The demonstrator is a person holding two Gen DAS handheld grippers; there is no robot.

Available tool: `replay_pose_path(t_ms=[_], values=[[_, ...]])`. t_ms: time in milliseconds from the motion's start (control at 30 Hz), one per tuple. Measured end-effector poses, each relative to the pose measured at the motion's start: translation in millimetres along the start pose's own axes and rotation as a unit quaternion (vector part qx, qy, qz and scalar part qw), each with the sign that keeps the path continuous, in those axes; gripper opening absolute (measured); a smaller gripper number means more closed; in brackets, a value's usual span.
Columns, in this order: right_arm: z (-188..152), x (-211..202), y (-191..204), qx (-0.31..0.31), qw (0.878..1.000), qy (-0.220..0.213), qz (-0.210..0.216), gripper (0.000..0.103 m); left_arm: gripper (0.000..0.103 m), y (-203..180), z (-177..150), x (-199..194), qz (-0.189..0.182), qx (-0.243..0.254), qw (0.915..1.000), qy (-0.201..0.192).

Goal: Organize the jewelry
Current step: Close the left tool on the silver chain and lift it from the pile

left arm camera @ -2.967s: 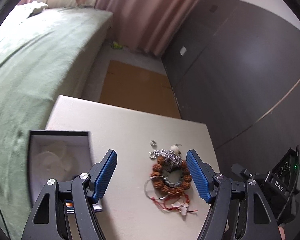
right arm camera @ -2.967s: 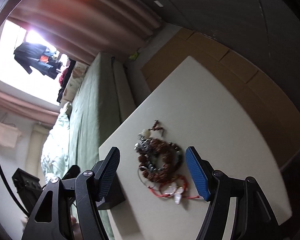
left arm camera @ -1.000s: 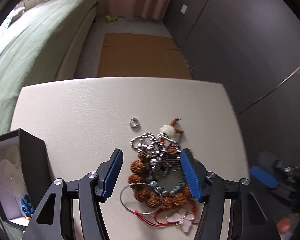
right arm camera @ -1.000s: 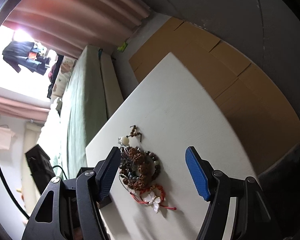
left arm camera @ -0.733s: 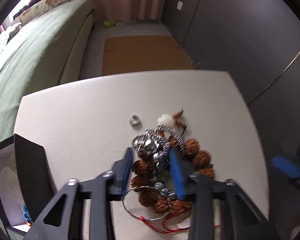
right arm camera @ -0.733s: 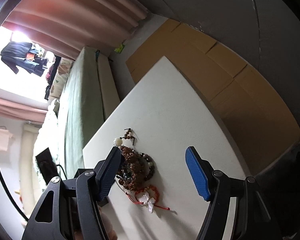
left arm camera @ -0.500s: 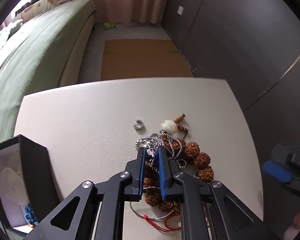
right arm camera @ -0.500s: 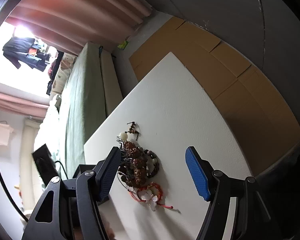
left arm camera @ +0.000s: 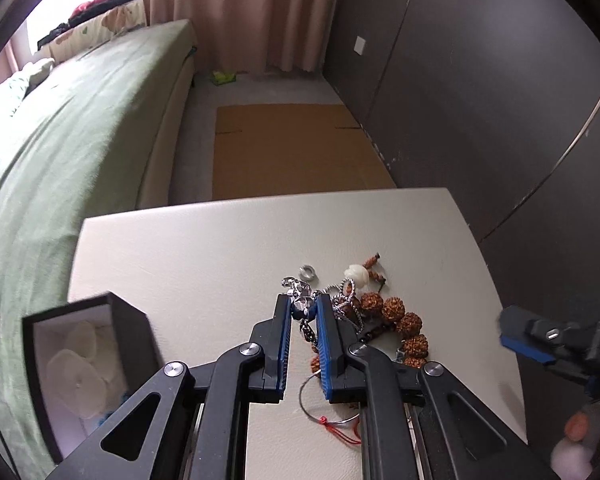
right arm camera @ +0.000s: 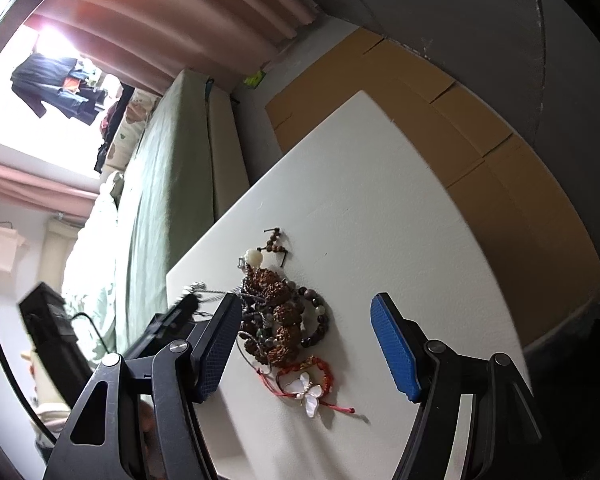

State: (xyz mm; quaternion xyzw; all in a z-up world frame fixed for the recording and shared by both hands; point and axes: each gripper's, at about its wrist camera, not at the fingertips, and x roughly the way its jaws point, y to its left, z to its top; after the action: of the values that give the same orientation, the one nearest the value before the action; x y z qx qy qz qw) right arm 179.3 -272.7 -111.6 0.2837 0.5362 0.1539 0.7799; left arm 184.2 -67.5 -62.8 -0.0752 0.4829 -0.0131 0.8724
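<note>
A tangled pile of jewelry lies on the white table (left arm camera: 204, 256): a brown seed-bead bracelet (left arm camera: 396, 316), a silver chain (left arm camera: 300, 292), a small silver ring (left arm camera: 307, 271), a white bead (left arm camera: 357, 274) and a thin hoop with red cord (left arm camera: 332, 426). My left gripper (left arm camera: 303, 310) is shut on the silver chain and holds it slightly off the pile. An open black jewelry box (left arm camera: 84, 368) stands at the left. My right gripper (right arm camera: 304, 344) is open and empty, above the pile (right arm camera: 280, 316) and a butterfly charm bracelet (right arm camera: 306, 386). The left gripper's fingers (right arm camera: 172, 320) show there too.
A green bed (left arm camera: 60, 136) runs along the table's left side. Flat cardboard (left arm camera: 296, 144) lies on the floor beyond the far edge. A dark wall (left arm camera: 480, 80) is at the right. The right gripper (left arm camera: 556, 336) shows at the table's right edge.
My left gripper closed on the silver chain and has lifted and pulled it left, out of the pile. The right gripper stayed open, shifting slightly.
</note>
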Motion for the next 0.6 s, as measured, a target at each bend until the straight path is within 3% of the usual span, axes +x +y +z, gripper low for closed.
replay_pose_path(t_ms=[333,500,600], values=[[-8.2,31.5,6.6,-0.008,0.999,0.033,-0.003,0.068,0.013,23.4,16.3,-53.7,0.022,-0.016,0.9991,-0.033],[-9.4,42.2,7.7,-0.006,0.999,0.042,-0.01,0.059,0.013,34.6,22.5,-79.4,0.031,-0.024,0.998,-0.05],[-11.1,45.4,14.2,-0.017,0.999,0.041,-0.014,0.058,0.013,41.4,26.2,-96.4,0.038,-0.025,0.9971,-0.061]])
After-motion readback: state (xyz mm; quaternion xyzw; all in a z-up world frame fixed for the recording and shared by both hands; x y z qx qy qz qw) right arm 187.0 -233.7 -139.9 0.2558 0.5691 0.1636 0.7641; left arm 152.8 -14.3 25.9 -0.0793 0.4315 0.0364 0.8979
